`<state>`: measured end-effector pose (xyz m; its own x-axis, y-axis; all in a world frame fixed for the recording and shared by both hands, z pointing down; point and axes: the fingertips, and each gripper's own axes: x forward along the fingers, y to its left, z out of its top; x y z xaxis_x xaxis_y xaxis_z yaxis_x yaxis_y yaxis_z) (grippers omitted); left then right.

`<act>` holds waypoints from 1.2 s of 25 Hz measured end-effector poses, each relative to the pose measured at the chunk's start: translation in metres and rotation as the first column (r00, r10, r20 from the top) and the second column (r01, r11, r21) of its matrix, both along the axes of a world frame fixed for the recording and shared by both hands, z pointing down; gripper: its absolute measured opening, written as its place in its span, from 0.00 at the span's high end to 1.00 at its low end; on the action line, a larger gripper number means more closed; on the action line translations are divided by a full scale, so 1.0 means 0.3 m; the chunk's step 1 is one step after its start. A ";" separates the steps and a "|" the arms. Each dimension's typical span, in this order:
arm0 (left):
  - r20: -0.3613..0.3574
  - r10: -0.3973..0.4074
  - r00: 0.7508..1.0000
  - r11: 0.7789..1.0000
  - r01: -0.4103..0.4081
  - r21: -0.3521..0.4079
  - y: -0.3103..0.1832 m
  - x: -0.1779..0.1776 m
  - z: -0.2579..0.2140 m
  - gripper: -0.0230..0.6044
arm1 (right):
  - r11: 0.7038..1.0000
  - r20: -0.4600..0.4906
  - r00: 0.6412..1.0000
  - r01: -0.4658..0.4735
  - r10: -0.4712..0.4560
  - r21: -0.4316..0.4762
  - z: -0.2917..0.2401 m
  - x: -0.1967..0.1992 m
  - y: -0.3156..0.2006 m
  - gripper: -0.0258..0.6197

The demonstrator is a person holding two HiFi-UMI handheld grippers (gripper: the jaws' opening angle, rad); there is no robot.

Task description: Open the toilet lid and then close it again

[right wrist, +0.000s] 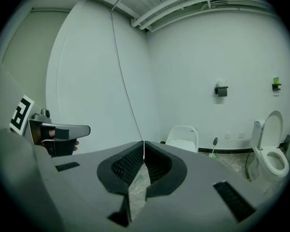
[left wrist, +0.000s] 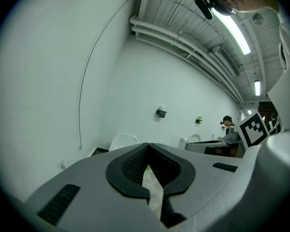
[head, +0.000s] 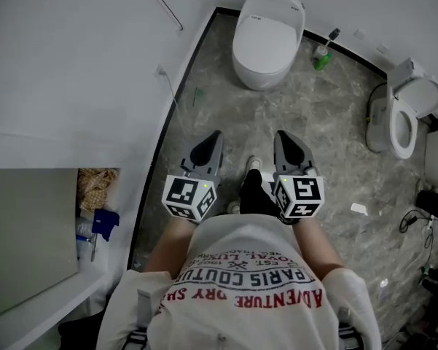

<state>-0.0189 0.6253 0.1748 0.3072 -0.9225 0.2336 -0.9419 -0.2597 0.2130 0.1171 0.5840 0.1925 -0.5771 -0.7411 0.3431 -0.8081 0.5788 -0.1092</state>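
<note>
Step in hand: approach, judged from the layout; nothing has been touched yet.

- Toilet (head: 256, 70) is seen at the far end of the floor (head: 328, 130), in the corner by the white wall. Its lid (head: 268, 29) is down, flat on the seat.
- Left gripper (head: 211, 144) and right gripper (head: 286, 146) are held side by side in front of the person, both pointed toward the toilet and well short of it. Bare floor lies between their tips and the bowl.
- Left gripper: jaws pressed together, nothing between the pads.
- Right gripper: jaws likewise closed tip to tip, nothing held.
- A second toilet (head: 409, 115) is noted well to the right of the toilet, with its lid raised; it is taken not to be the target. A green bottle (head: 321, 61) stands just right of the toilet, against the wall.

Next move, as judged: the gap to the toilet is to be closed. One gripper is then to be lowered to the front edge of the lid. Either the jaws are to be spread to pinch that edge, or a closed tip is to be slid under it, so the lid can be swung up toward the wall. The thin lid lip may be hard to catch.
</note>
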 end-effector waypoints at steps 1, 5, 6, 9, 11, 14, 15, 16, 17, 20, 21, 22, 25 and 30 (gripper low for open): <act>0.004 0.002 1.000 1.000 -0.002 -0.003 -0.056 -0.001 0.000 0.95 | 1.000 0.002 1.000 0.001 -0.001 -0.003 0.003 -0.001 -0.058 0.94; 0.011 -0.004 1.000 1.000 0.004 0.001 -0.278 -0.016 0.024 0.95 | 1.000 -0.003 1.000 0.013 -0.013 -0.003 0.039 -0.001 -0.280 0.94; 0.009 -0.011 1.000 1.000 0.011 0.003 -0.325 -0.025 0.041 0.95 | 1.000 -0.004 1.000 0.016 -0.016 -0.004 0.059 -0.003 -0.325 0.94; 0.002 -0.022 1.000 1.000 0.022 0.000 -0.455 -0.036 0.082 0.95 | 1.000 -0.013 1.000 0.023 -0.023 -0.011 0.107 0.001 -0.455 0.94; 0.006 -0.020 1.000 1.000 0.020 -0.007 -0.537 -0.031 0.094 0.95 | 0.999 -0.017 1.000 0.026 -0.026 -0.019 0.125 0.006 -0.539 0.94; 0.006 0.007 1.000 1.000 -0.007 -0.017 -0.663 -0.020 0.105 0.95 | 0.999 -0.020 1.000 0.007 -0.008 -0.037 0.149 0.008 -0.667 0.94; 0.008 0.020 1.000 1.000 -0.020 -0.021 -0.704 -0.018 0.113 0.95 | 0.999 -0.020 1.000 -0.002 0.001 -0.044 0.157 0.006 -0.707 0.94; 0.012 0.033 0.999 0.999 -0.032 -0.026 -0.745 -0.020 0.124 0.95 | 0.999 -0.020 1.000 -0.010 0.009 -0.050 0.168 0.000 -0.744 0.94; 0.017 0.042 0.999 0.999 -0.041 -0.033 -0.784 -0.025 0.138 0.95 | 0.998 -0.021 1.000 -0.017 0.016 -0.058 0.180 -0.007 -0.778 0.94; 0.022 0.072 0.997 0.996 -0.071 -0.062 -0.900 -0.049 0.195 0.95 | 0.996 -0.029 0.999 -0.040 0.038 -0.084 0.225 -0.035 -0.874 0.94; 0.018 0.087 0.996 0.994 -0.085 -0.072 -0.939 -0.060 0.217 0.95 | 0.994 -0.035 0.998 -0.051 0.048 -0.092 0.242 -0.047 -0.907 0.94; 0.013 0.103 0.995 0.991 -0.101 -0.082 -0.980 -0.072 0.240 0.95 | 0.993 -0.041 0.997 -0.063 0.059 -0.098 0.259 -0.061 -0.941 0.94; -0.006 0.163 0.987 0.980 -0.163 -0.113 -1.113 -0.112 0.308 0.95 | 0.987 -0.060 0.993 -0.109 0.103 -0.115 0.310 -0.109 -1.052 0.94; -0.024 0.262 0.965 0.954 -0.263 -0.146 -1.350 -0.218 0.369 0.95 | 0.972 -0.068 0.982 -0.182 0.174 -0.151 0.372 -0.226 -1.223 0.94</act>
